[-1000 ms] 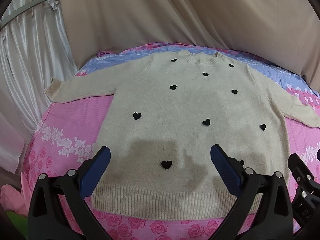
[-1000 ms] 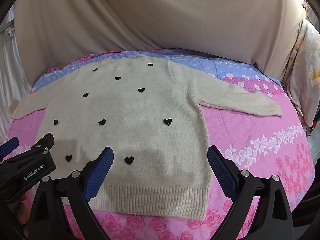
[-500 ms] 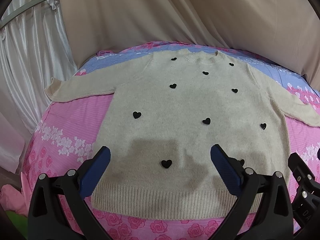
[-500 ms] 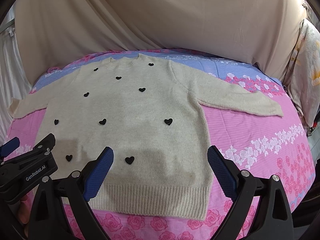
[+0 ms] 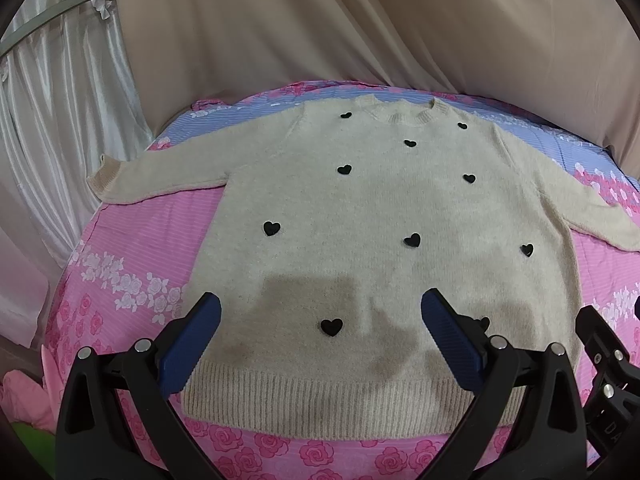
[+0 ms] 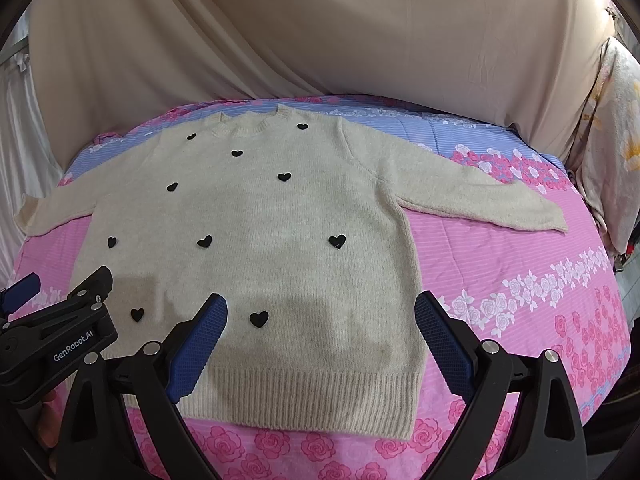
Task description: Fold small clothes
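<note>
A cream knit sweater with small black hearts [image 5: 360, 208] lies flat and face up on the pink floral bedsheet [image 5: 132, 248], sleeves spread to both sides, ribbed hem nearest me. It also shows in the right wrist view [image 6: 260, 216]. My left gripper [image 5: 320, 308] is open and empty, hovering above the hem's left half. My right gripper [image 6: 320, 308] is open and empty, hovering above the hem's right half. The left gripper's body shows at the left edge of the right wrist view [image 6: 60, 336].
A beige draped cloth [image 6: 320, 40] hangs behind the bed. White curtains [image 5: 52, 120] hang at the left. A floral pillow or quilt [image 6: 612, 140] stands at the right edge. The bedsheet's far strip is blue [image 6: 440, 128].
Both grippers have drifted slightly; the sweater sits a touch higher in both views. Both grippers stay open and the sweater has not moved.
</note>
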A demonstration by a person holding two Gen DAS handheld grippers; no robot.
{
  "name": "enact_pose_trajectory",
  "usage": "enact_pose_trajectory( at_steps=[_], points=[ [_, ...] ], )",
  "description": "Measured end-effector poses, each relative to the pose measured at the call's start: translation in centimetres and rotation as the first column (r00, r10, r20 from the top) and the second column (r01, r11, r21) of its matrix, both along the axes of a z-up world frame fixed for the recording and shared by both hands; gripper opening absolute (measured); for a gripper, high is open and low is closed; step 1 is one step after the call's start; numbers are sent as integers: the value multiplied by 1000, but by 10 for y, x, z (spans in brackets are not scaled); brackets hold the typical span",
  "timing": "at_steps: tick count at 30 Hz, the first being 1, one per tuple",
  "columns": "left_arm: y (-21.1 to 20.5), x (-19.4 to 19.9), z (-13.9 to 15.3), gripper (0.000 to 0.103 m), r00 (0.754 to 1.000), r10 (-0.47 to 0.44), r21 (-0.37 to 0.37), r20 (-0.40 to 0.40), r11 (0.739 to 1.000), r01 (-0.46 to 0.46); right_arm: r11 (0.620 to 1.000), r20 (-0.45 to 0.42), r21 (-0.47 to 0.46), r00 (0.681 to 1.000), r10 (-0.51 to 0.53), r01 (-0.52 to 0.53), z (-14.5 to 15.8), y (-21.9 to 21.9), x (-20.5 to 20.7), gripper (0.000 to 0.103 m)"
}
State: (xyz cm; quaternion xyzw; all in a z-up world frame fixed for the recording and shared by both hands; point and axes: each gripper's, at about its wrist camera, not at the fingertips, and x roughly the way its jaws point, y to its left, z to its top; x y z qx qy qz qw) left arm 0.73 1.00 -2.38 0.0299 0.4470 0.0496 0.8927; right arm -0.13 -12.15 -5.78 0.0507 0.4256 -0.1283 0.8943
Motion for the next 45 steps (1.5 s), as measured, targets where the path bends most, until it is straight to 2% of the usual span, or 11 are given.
enact_pose_trajectory(
  at_steps=[26, 31, 33, 34, 37, 39, 41, 45],
  points=[
    [-5, 12, -11, 98, 1000, 6, 10, -28, 1000, -5, 1000, -27, 9, 1000, 9, -9, -8, -5, 11, 93],
    [-5, 16, -14, 98, 999, 11, 1, -47, 1000, -11, 999, -32, 41, 999, -2, 3, -12, -23, 17, 93],
    [-2, 19, -14, 98, 998, 13, -56, -66, 998, -16, 996, -23, 72, 999, -42, 43, -17, -53, 23, 93],
    [4, 21, -15, 98, 996, 20, -107, -82, 994, -29, 993, -20, 84, 997, -78, 80, -20, -75, 26, 93],
    [20, 26, -17, 98, 991, 75, -206, -110, 974, -97, 963, -27, 138, 973, -230, 231, -34, -165, 34, 90],
    [29, 27, -17, 98, 987, 120, -217, -109, 966, -142, 905, -50, 193, 925, -376, 378, -46, -245, 37, 90],
    [36, 28, -17, 98, 981, 161, -194, -108, 964, -180, 843, -52, 245, 874, -483, 480, -55, -308, 35, 90],
    [50, 32, -19, 98, 962, 238, -150, -136, 955, -257, 739, -82, 251, 775, -627, 625, -74, -416, 36, 90]
  ],
)
